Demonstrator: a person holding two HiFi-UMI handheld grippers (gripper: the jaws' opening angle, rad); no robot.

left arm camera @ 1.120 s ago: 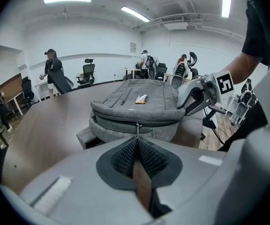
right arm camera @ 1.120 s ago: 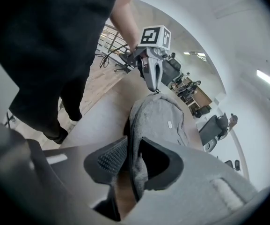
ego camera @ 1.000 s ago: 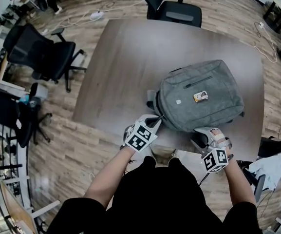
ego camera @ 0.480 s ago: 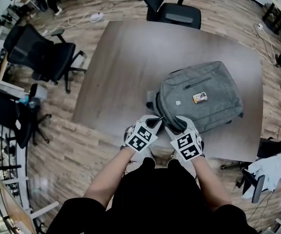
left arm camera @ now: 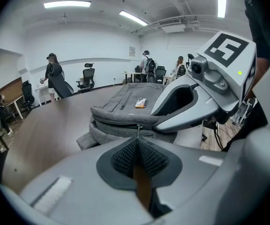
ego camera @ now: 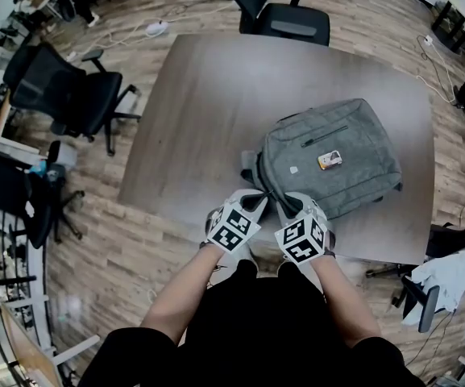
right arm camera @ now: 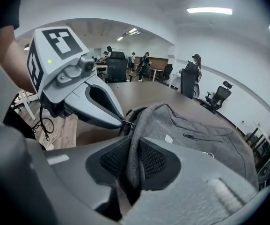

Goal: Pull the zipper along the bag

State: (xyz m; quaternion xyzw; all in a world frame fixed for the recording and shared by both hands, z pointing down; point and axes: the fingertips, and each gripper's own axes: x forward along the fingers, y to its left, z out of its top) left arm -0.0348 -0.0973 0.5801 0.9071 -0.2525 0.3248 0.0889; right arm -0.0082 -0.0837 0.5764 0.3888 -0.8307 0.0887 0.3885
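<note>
Wood-plank flooring surrounds a brown table in the head view. Black office chairs stand off its left and far edges, and cables trail across the boards. On the near right part of the table a grey bag lies flat, with an orange tag on its upper face. Both tools meet at the bag's near left corner. The left gripper and the right gripper sit just beside each other, marker cubes toward the person, whose forearms and dark top fill the bottom of the picture.

From the left gripper view, that gripper's jaws are clenched, pads together, pinching the zipper pull at the bag's near edge. The right gripper's body crosses in from the right and covers that side of the bag. Beyond the table, people stand among desks and chairs against white walls.

From the right gripper view, its jaws have just been closing, and a fold of the bag's grey fabric is pressed between the pads. The left gripper reaches in from the left, its tips at the zipper just past the fold. The rest of the bag spreads away to the right, showing a zipped front pocket.
</note>
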